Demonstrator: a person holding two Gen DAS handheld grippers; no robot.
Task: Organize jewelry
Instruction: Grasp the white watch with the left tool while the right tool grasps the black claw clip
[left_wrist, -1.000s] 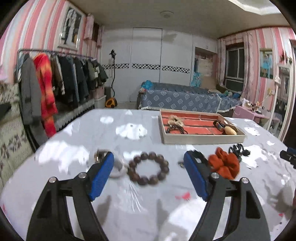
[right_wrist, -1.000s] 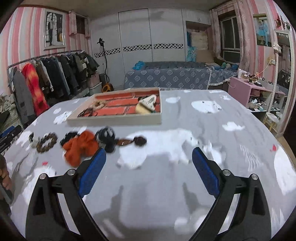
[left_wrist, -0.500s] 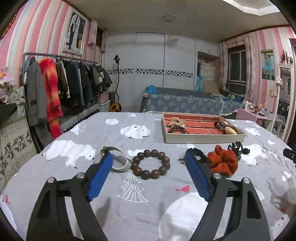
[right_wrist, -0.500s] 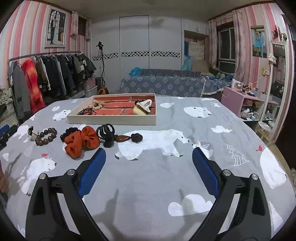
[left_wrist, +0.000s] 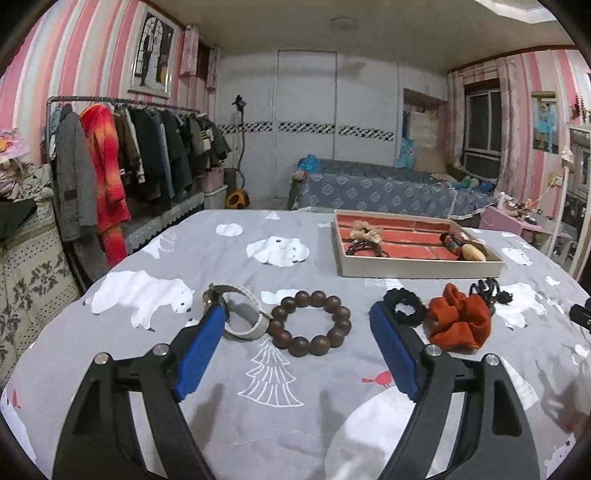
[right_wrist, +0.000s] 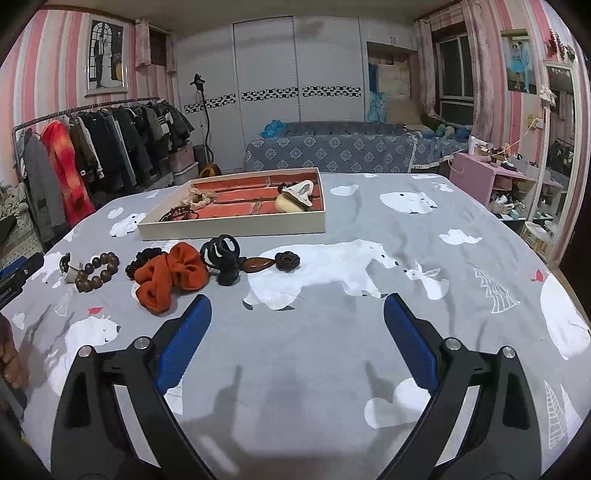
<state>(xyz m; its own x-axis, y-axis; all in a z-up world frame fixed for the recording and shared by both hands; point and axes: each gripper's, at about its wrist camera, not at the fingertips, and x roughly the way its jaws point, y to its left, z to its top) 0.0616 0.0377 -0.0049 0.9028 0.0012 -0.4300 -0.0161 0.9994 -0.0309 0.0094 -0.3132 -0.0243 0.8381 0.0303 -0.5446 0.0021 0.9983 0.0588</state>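
Left gripper (left_wrist: 297, 317) has come down low and settled, jaws spread wide and holding nothing; the blur of a second ago is gone and the wooden bead bracelet (left_wrist: 311, 323) now sits squarely between its fingertips, just ahead; the watch (left_wrist: 236, 314) lies against the left pad, the black hair tie (left_wrist: 405, 309) by the right, the orange scrunchie (left_wrist: 460, 321) further right. Right gripper (right_wrist: 297, 314) has steadied too, wide open and empty over bare cloth, the loose pieces ahead to its left. The tray (left_wrist: 419, 269) waits beyond, partly filled; I'd judge the bracelet is next.
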